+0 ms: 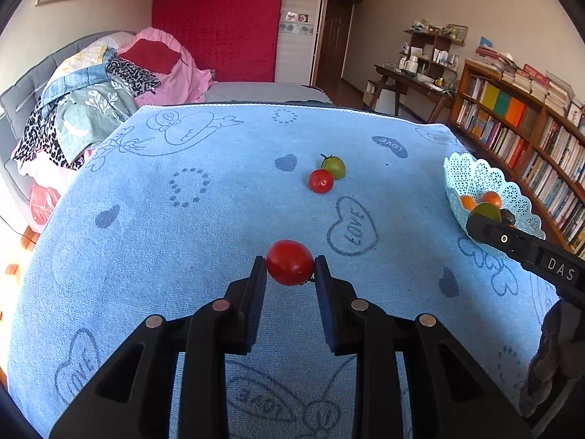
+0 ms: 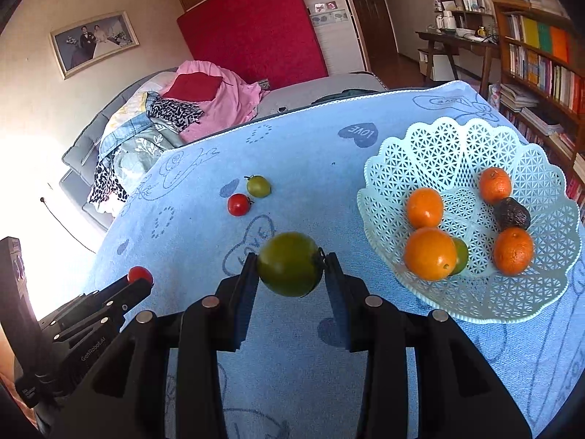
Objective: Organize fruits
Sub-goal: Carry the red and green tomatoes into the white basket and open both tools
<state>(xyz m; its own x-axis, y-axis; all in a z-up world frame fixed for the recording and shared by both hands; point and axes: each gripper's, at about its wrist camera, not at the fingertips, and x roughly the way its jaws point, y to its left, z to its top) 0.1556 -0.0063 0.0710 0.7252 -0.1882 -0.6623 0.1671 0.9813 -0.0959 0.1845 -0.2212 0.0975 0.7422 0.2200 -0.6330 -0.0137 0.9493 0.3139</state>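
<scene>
Holding a green tomato pinched between its pads, the right gripper hovers above the blue towel; the lattice basket of oranges lies just to its right in the frame, so this arm is nearer. The left gripper clamps a red tomato at frame centre, basket far right. Two more tomatoes remain together on the towel, upper centre.
</scene>
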